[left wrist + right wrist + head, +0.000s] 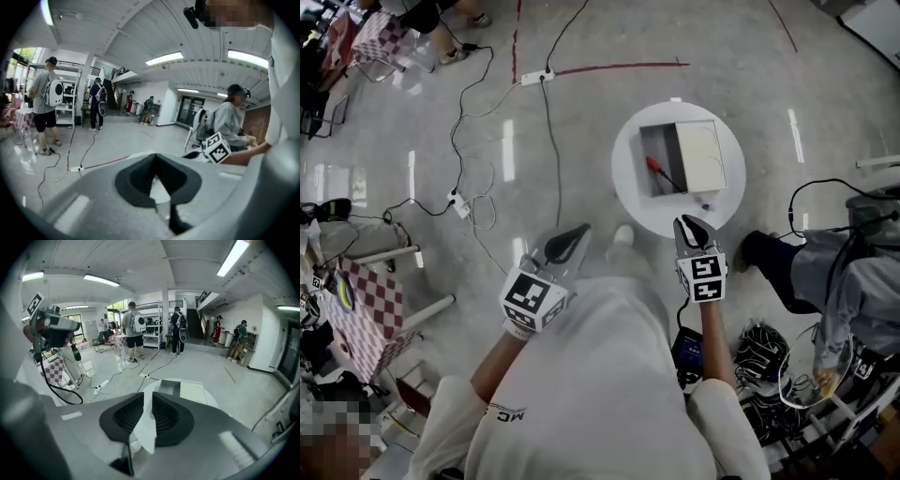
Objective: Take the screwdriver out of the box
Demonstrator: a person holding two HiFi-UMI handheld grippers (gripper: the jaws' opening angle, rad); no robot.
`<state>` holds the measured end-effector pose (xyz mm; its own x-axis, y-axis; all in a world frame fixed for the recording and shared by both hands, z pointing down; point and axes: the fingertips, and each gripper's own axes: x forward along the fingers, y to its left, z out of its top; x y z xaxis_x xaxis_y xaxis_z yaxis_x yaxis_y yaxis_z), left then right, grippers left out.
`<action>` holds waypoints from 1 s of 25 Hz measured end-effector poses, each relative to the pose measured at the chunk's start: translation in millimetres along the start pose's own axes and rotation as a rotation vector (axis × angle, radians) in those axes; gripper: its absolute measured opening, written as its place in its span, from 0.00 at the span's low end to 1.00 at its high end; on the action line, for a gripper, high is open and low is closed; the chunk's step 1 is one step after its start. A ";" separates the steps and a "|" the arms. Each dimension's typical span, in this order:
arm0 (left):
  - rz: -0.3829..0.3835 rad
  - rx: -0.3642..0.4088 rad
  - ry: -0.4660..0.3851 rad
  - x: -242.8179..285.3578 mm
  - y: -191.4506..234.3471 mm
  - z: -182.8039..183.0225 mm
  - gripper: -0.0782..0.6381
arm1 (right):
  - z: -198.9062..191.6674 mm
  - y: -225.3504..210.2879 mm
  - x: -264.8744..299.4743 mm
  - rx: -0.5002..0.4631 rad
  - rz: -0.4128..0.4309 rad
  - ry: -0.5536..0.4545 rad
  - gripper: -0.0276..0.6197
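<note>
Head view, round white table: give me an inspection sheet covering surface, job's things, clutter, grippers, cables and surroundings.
Surface: round white table on a grey floor.
Job's things: open box on the table; red-handled screwdriver lying inside.
Clutter: one small item near the table edge, too small to identify.
Grippers: left gripper tongs closed, empty; right gripper tongs a slit apart, empty; both short of the box.
Cables: cables and power strips across the floor.
Surroundings: seated person right; checkered table left.

Left tongs (579, 231) closed, right tongs (686, 222) ajar
</note>
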<state>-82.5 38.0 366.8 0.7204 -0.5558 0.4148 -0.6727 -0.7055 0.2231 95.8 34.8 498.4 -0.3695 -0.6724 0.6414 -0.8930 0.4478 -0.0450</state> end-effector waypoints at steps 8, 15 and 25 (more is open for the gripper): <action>0.019 -0.041 0.025 73.7 21.8 23.8 0.11 | -8.4 -62.1 117.9 -0.028 0.075 0.151 0.18; -0.021 -0.056 0.098 107.3 51.9 14.6 0.11 | -44.4 -89.3 201.4 -0.122 0.057 0.322 0.19; -0.057 -0.085 0.166 137.3 97.0 3.2 0.11 | -85.8 -95.9 268.0 -0.169 0.043 0.501 0.19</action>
<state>-48.3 -108.1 442.6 0.7247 -0.4312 0.5375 -0.6486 -0.6903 0.3207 104.5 -137.8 740.3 -0.2002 -0.3058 0.9308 -0.8104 0.5856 0.0181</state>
